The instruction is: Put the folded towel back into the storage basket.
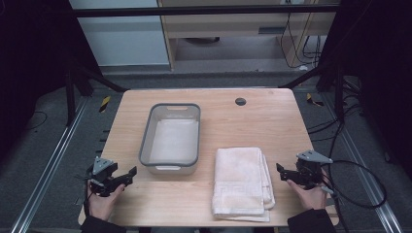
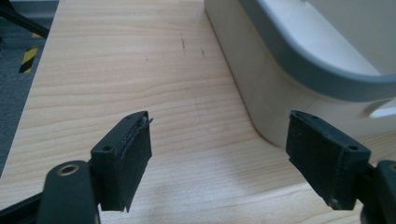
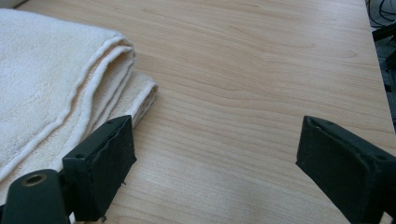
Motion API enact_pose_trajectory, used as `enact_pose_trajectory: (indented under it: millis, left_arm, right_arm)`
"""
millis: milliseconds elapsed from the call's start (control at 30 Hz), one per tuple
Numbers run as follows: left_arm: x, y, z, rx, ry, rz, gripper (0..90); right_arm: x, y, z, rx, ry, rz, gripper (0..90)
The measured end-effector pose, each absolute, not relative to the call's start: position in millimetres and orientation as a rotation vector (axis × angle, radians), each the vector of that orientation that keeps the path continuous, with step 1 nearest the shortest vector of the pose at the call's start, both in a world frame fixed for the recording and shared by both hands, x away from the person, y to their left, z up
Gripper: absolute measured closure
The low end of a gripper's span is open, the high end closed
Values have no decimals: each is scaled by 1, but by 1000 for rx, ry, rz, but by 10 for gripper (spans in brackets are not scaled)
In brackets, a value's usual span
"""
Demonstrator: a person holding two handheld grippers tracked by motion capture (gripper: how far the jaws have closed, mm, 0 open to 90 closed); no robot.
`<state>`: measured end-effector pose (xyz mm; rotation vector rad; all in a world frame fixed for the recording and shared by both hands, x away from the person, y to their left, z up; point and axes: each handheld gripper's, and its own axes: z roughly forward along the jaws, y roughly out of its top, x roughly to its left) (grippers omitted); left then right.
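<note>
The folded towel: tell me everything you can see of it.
The cream-white folded terry towel lies flat on the light wooden table, near its front edge, right of the grey-rimmed plastic tub and apart from it. It is folded into a long rectangle with stacked layers and hemmed edges. A woven border pattern crosses its near end. Neither gripper touches it.
</note>
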<state>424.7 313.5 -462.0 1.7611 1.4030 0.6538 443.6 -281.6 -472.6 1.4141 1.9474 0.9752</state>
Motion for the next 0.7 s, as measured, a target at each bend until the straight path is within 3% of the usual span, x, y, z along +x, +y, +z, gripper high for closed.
enact_pose_trajectory:
  millis: [700]
  left_arm:
    - [420, 302, -447, 1716, 1337, 631, 269]
  right_arm:
    - [443, -280, -462, 1406, 1952, 1061, 246]
